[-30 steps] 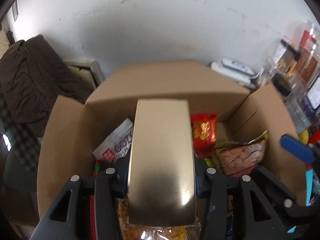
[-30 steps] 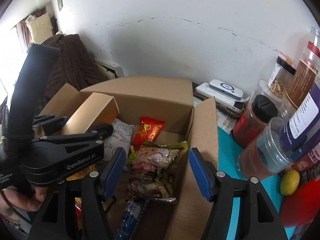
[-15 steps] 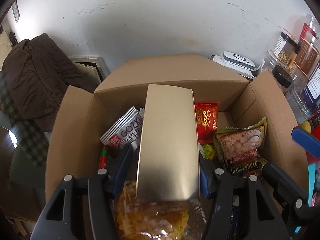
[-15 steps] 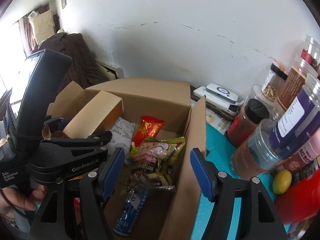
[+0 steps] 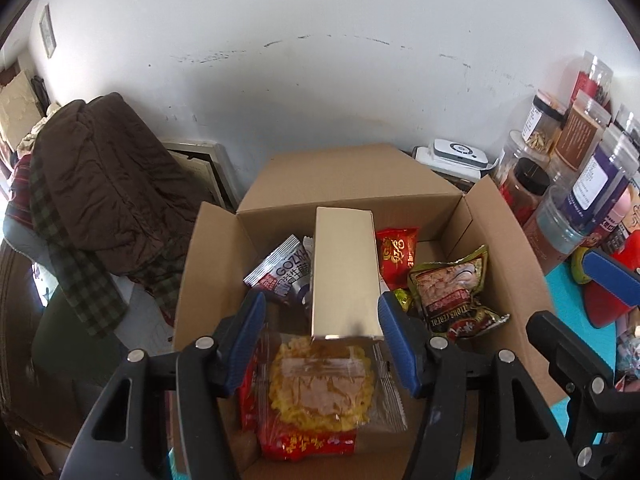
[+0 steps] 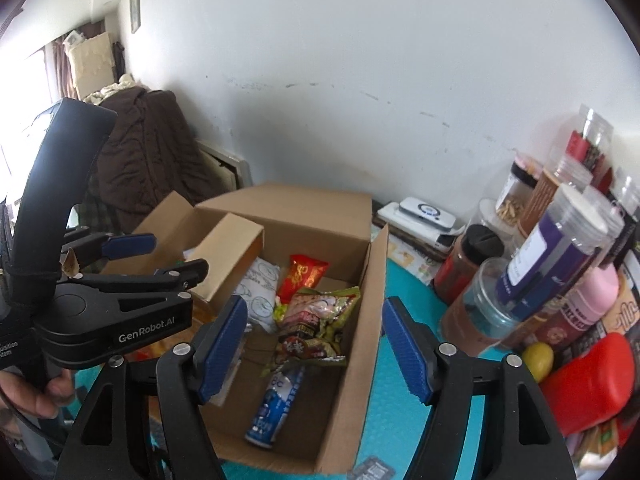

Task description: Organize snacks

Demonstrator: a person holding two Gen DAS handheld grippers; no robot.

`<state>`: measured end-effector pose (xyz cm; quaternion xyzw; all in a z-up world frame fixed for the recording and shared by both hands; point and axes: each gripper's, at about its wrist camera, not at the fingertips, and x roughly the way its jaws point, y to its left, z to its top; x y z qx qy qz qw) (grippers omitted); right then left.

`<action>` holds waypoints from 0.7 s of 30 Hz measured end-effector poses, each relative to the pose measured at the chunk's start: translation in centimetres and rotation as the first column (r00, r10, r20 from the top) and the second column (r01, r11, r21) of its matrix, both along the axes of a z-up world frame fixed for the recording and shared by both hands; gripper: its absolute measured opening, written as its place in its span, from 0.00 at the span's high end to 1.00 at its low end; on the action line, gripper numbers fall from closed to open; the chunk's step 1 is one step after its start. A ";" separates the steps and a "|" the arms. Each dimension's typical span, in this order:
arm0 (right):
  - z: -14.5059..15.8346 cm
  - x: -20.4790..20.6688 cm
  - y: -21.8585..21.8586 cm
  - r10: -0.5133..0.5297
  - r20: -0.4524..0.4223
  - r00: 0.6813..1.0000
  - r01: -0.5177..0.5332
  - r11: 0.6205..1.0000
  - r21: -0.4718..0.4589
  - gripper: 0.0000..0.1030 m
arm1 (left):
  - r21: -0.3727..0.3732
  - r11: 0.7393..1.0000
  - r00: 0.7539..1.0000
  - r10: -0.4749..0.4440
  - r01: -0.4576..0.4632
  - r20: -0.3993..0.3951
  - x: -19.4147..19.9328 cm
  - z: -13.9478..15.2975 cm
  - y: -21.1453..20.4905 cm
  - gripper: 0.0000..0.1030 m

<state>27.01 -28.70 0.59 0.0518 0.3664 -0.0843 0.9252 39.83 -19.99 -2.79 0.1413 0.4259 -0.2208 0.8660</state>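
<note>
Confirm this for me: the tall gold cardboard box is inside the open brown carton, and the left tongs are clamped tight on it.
Wrong on the grip. The left wrist view shows the left tongs open, blue pads clear of the tall gold cardboard box; they have just been opening. The box does sit inside the open brown carton, leaning over the snack packets.

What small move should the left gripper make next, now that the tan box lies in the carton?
Probably lift the left gripper clear of the carton and go for another snack. Its jaws have just been opening; the fingers stand apart from the tan box, which lies on the noodle packet among the snacks. The right gripper is open and empty.
</note>
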 end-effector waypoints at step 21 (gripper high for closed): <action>8.0 -10.3 2.6 -0.009 0.279 0.960 0.017 1.000 -0.026 0.31 | -0.169 0.985 0.974 0.009 0.030 0.225 -11.6 10.7 6.5 0.43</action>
